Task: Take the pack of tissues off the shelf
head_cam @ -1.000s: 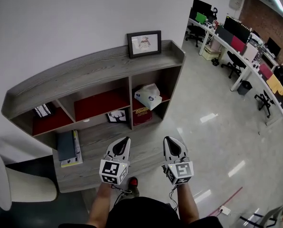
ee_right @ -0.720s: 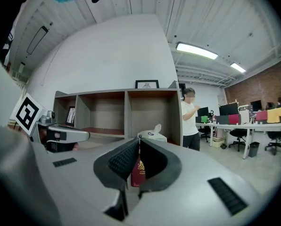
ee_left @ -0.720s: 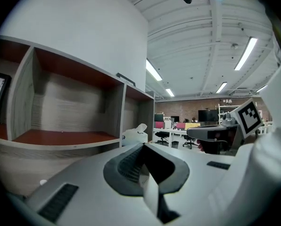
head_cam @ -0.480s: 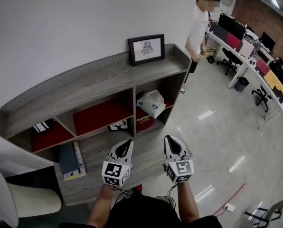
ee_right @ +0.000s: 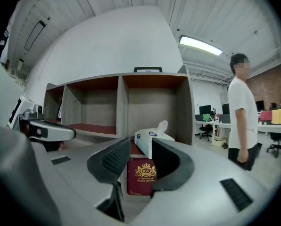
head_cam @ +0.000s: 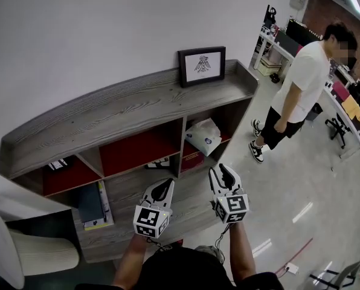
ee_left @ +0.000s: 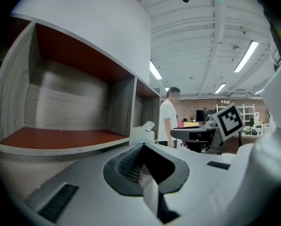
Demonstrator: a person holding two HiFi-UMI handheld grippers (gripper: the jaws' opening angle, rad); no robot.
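The white and blue pack of tissues (head_cam: 203, 136) lies tilted in the upper right compartment of the grey wooden shelf (head_cam: 125, 104), above a red book (head_cam: 192, 160). My right gripper (head_cam: 221, 173) is held out in front of that compartment, short of the shelf. Its jaws are opening with nothing between them. In the right gripper view the pack of tissues (ee_right: 152, 139) shows through the gap of the right gripper (ee_right: 140, 147), some way off. My left gripper (head_cam: 162, 189) is shut and empty before the middle of the shelf. The left gripper view also shows the left gripper (ee_left: 145, 146).
A person in a white T-shirt (head_cam: 301, 83) stands just right of the shelf's end. A framed picture (head_cam: 202, 65) stands on the shelf top. Books (head_cam: 94, 204) lie in the lower left compartment. A white chair (head_cam: 23, 252) sits at the left. Office desks (head_cam: 343, 101) fill the far right.
The right gripper's jaws have come apart. Both grippers are closer to the shelf. A person has walked in from the back and now stands beside the shelf's right end.
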